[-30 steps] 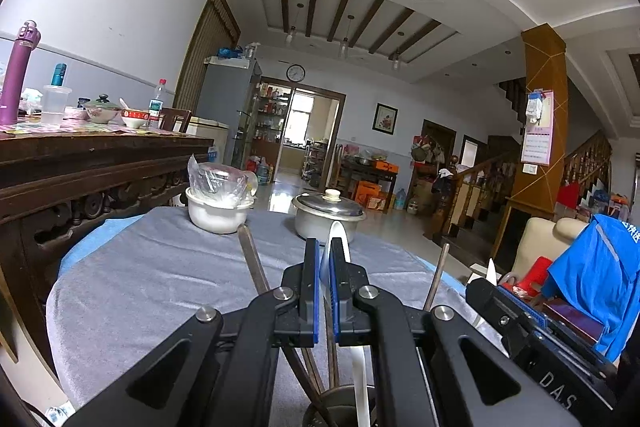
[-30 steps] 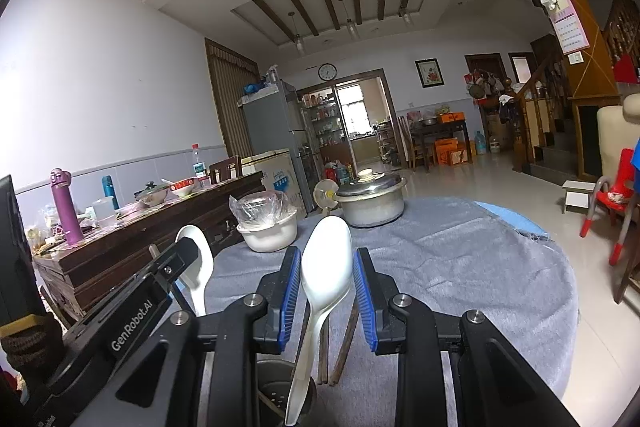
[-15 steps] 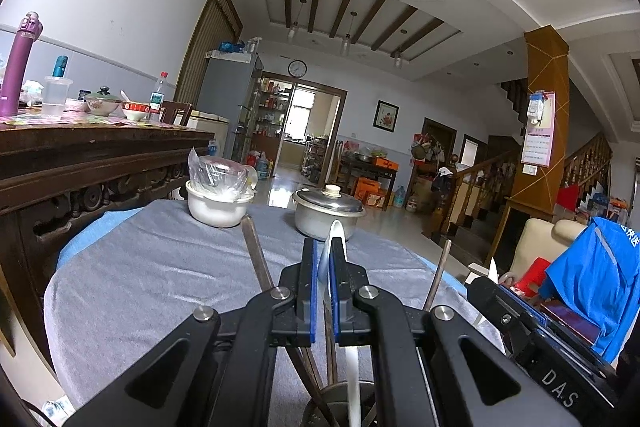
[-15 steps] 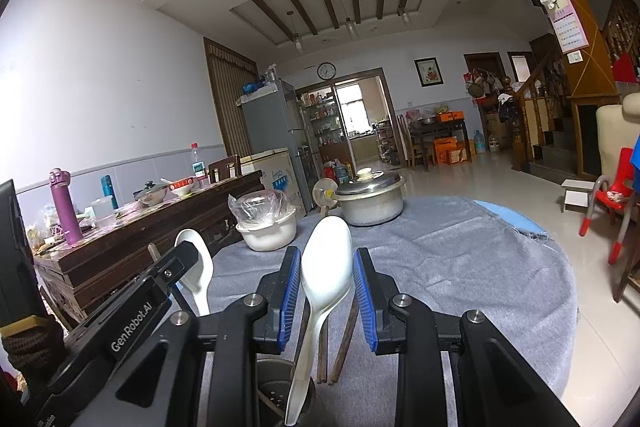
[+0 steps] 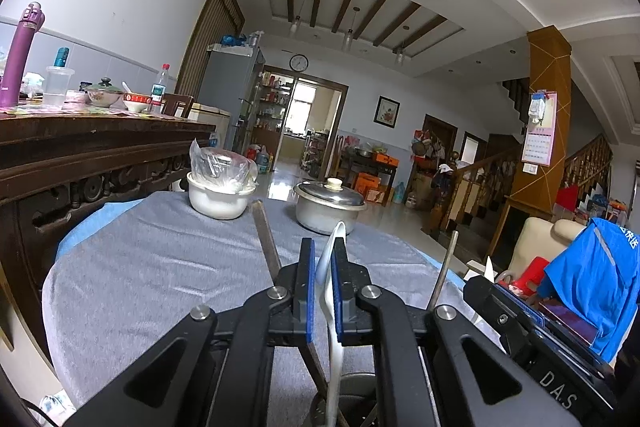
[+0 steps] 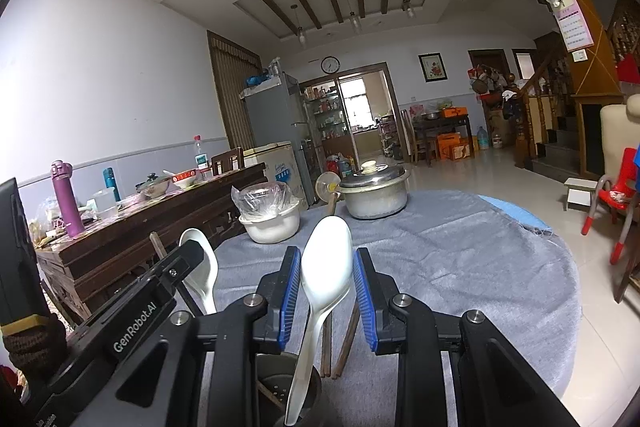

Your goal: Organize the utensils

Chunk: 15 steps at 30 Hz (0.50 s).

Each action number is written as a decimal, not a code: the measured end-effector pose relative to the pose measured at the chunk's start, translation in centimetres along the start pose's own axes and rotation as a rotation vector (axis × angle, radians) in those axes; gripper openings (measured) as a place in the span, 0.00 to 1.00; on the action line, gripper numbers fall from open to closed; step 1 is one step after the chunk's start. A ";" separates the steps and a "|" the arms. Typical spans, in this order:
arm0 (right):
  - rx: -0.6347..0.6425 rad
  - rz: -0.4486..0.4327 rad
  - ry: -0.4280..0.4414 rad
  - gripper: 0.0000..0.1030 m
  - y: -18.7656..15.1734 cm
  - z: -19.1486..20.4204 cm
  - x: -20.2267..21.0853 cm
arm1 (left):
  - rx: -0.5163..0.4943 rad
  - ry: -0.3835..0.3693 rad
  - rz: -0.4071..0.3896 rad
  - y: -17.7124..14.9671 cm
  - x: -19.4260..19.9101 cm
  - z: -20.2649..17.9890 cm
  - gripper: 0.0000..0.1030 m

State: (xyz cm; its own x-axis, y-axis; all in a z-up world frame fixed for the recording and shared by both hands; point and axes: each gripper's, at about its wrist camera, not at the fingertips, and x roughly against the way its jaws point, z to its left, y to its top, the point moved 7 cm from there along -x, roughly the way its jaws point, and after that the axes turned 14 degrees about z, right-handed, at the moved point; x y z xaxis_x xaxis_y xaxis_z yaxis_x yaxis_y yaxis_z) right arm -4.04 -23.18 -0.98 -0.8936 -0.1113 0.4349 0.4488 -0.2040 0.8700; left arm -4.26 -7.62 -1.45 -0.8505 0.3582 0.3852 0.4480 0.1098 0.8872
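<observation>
Grey-clothed table [image 6: 460, 267], left gripper [image 5: 325, 291] clamped edge-on upon a white spoon [image 5: 330, 291], right gripper [image 6: 326, 291] parted around a second white spoon [image 6: 326, 267], possibly untouched, both spoons seated in the utensil holder [image 6: 272, 383] at the near edge, chopsticks [image 6: 340, 343] lying alongside.

both pictures are bright and mostly sharp. daylight comes from the far doorway [image 5: 308, 111] at 12 o'clock and makes a white glare on the floor tiles [image 5: 280, 183]. strong fisheye bending at the edges, with black corners. shadows on the grey tablecloth [image 6: 460, 259] are soft.
</observation>
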 end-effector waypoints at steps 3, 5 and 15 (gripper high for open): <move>0.004 0.004 0.000 0.29 -0.2 0.2 -0.2 | 0.000 0.000 0.001 0.0 0.0 0.0 0.08; 0.005 0.006 0.002 0.28 -0.2 0.2 -0.3 | 0.002 -0.002 0.003 0.0 0.0 0.0 0.08; 0.010 0.008 0.006 0.28 -0.2 0.5 -0.4 | 0.030 0.015 -0.015 0.4 0.8 0.9 0.08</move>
State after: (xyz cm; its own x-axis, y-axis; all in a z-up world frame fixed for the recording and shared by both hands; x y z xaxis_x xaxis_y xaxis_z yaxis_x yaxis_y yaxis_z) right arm -3.82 -22.56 -1.24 -0.8900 -0.1188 0.4402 0.4556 -0.1934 0.8689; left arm -4.50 -6.41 -1.04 -0.8611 0.3420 0.3763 0.4433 0.1426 0.8850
